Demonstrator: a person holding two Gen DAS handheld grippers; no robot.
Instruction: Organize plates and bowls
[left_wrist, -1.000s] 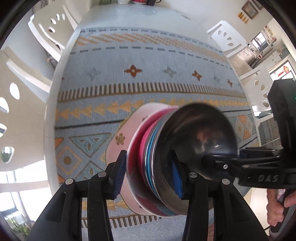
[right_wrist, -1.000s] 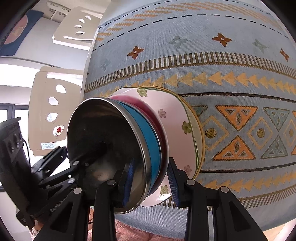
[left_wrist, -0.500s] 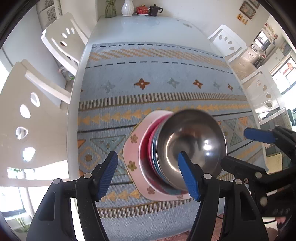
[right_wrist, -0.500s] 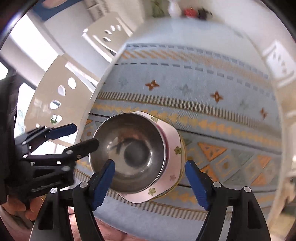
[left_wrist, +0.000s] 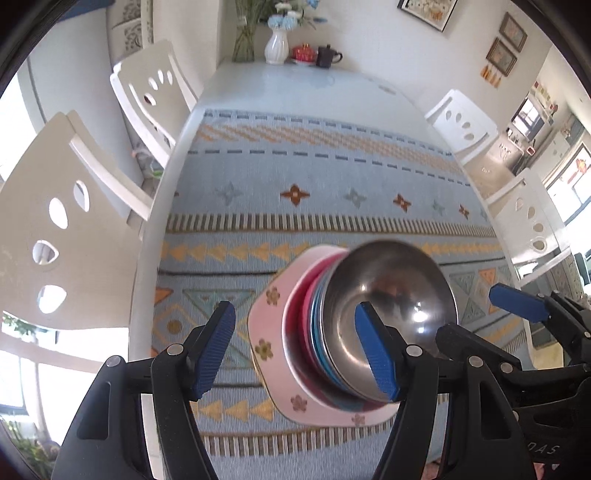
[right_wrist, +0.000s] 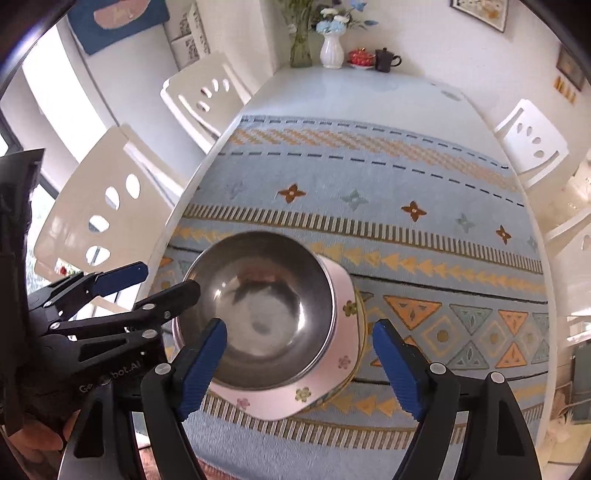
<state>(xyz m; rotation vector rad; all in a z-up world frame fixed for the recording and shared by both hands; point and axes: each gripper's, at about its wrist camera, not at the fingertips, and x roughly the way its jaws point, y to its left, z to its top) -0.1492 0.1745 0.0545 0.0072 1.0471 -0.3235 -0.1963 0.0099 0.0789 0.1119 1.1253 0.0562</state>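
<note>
**Both grippers off the stack, jaws wide**

The table (right_wrist: 332, 88) was white with a blue patterned mat (right_wrist: 369, 177) over most of it, and the dishes sat on the mat's near part, closer to the left edge as the right wrist view showed it.

The right gripper (right_wrist: 301, 365) hung above the stack with its jaws spread wide, blue pads either side and touching nothing. The left gripper (left_wrist: 295, 350) was open too, a bit narrower, nothing pinched between its pads; one pad overlapped the bowl in the left wrist view, but the right wrist view showed it clear of the rim, just beside it.

Now the stack, bottom up: a pink plate (right_wrist: 343, 295) with little flowers on it and angled corners, apparently on a yellow-rimmed one, then a red bowl (left_wrist: 299, 314), a blue bowl (left_wrist: 317, 332), and a shiny steel bowl (right_wrist: 266, 302) nested on top. Everything sat upright and looked empty.
</note>
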